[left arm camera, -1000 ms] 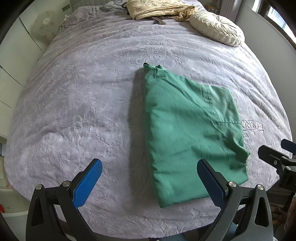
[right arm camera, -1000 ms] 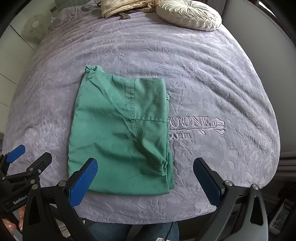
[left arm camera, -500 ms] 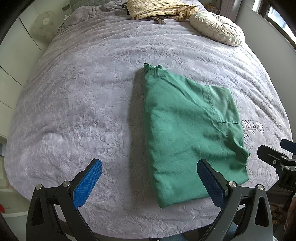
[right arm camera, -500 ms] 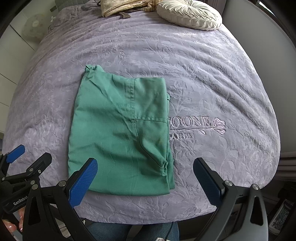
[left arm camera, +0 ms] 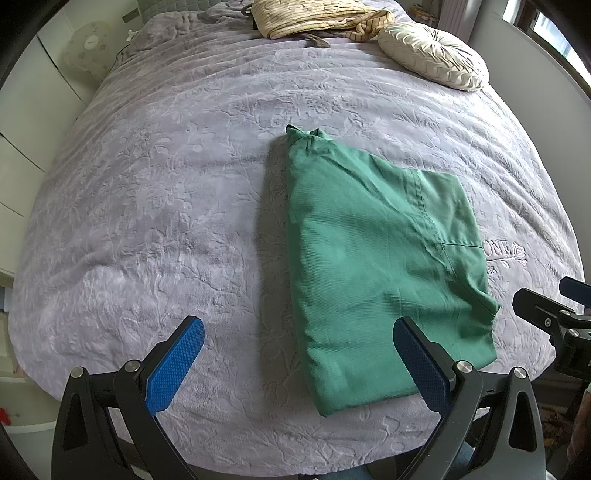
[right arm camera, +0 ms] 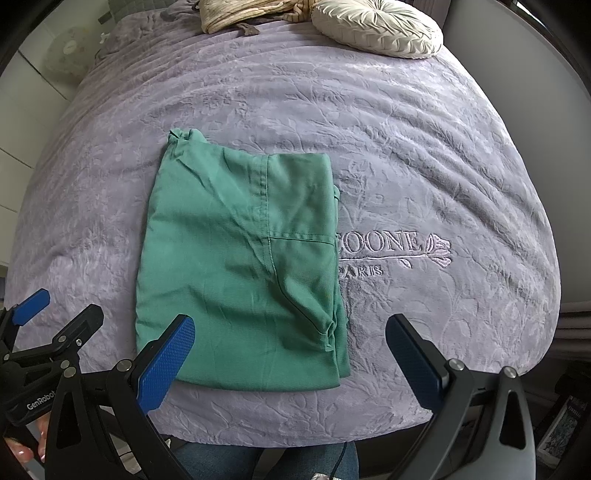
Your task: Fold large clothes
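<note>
On the embossed lilac bedspread (right arm camera: 424, 155), just beside its stitched lettering (right arm camera: 384, 243), your folded green cotton garment (right arm camera: 240, 266) lies flat. Near that garment's closest edge you hold your left gripper (left arm camera: 295, 363) and right gripper (right arm camera: 290, 360) spread wide, blue pads gripping nothing.

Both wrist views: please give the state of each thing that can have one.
green garment: folded, flat on the bed, not held
left gripper: open, holding nothing
right gripper: open, holding nothing
round cream cushion: lying at the bed's far end
beige striped cloth: crumpled beside the cushion
</note>
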`<state>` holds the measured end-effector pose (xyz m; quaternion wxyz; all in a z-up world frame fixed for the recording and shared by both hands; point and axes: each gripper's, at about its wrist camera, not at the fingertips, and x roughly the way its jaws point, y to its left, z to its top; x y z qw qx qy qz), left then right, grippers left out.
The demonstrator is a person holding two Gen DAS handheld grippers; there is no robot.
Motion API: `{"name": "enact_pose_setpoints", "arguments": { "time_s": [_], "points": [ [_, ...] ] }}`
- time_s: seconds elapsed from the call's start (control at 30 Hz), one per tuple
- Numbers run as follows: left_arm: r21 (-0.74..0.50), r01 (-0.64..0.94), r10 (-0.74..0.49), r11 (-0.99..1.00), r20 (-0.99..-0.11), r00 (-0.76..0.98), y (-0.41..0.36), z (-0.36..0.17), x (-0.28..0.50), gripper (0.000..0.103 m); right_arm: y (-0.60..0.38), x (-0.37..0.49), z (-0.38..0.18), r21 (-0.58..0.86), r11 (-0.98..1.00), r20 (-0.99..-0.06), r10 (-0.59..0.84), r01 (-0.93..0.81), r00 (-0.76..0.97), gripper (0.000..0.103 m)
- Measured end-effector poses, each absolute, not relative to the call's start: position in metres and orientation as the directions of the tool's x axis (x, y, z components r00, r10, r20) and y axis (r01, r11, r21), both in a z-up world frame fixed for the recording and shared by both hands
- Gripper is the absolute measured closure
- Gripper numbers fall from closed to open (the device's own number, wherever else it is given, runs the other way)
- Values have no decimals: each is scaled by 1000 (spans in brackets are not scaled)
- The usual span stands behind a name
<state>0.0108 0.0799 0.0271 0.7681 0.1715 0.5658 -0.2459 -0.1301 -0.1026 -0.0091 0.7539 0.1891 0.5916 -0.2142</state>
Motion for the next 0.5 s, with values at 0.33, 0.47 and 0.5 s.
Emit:
{"name": "enact_pose_setpoints", "arguments": {
  "time_s": [0.33,0.47,0.5],
  "points": [
    [-15,574,-184,819,-954,238,80,26,12,0,-103,-131,-15,33,839,-975,-92,543,201,0],
    [-15,575,-183,818,-954,236,80,25,13,0,-103,-130,-14,32,839,-975,-92,544,200,0],
    [-14,575,-182,818,-954,236,80,24,12,0,-103,-130,-14,33,839,-975,-92,544,201,0]
  ]
}}
